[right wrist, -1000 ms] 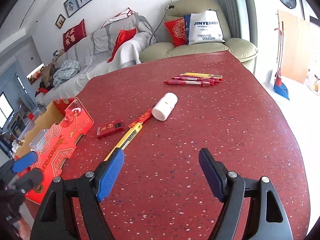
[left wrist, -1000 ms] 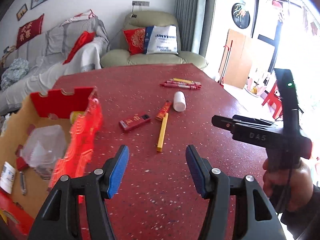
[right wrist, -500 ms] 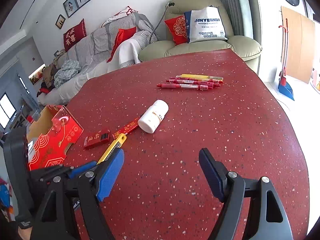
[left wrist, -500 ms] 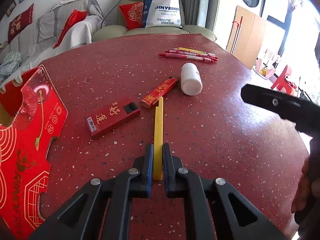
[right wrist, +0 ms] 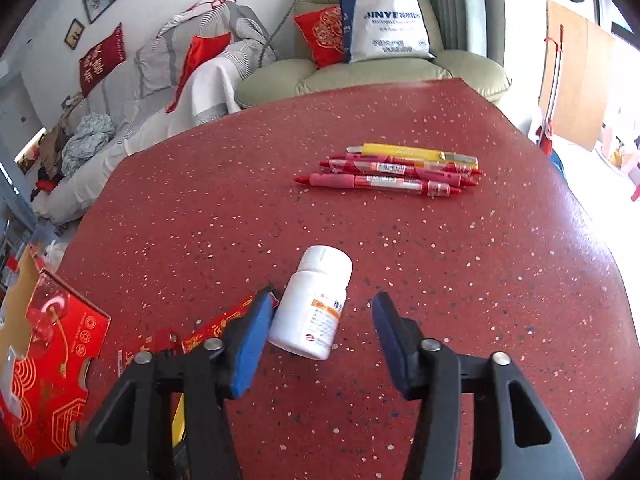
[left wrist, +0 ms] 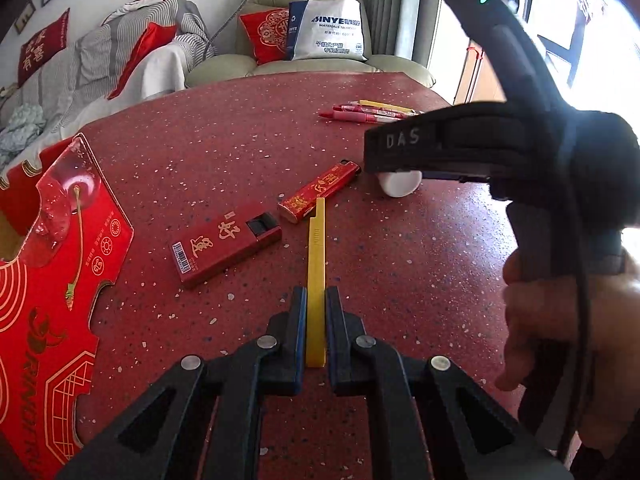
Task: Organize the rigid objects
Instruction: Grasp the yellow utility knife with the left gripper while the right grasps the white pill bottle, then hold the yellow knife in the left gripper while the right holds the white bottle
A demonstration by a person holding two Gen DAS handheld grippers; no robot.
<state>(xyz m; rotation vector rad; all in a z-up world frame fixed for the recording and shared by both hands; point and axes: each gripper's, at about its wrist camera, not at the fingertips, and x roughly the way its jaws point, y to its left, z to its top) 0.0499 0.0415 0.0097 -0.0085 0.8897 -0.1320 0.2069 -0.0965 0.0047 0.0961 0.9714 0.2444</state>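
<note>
1. The left hand-held gripper (left wrist: 316, 316) pinches the near end of the yellow strip (left wrist: 316, 256), which lies on the red surface (left wrist: 248, 132).
2. The right hand-held gripper (right wrist: 320, 320) is closing around the lying white bottle (right wrist: 312, 304); the left pad touches it, the right stands apart.
3. Red pens (right wrist: 384, 176) lie far right.

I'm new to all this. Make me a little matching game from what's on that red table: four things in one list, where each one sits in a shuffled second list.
Things:
1. yellow strip
2. white bottle
3. red pens
4. red box

Places:
A. bunched together at the far side of the table
B. clamped in the left gripper
C. lying flat, left of the lighter
D. on its side between the closing jaws of the right gripper

Pairs: 1-B, 2-D, 3-A, 4-C
</note>
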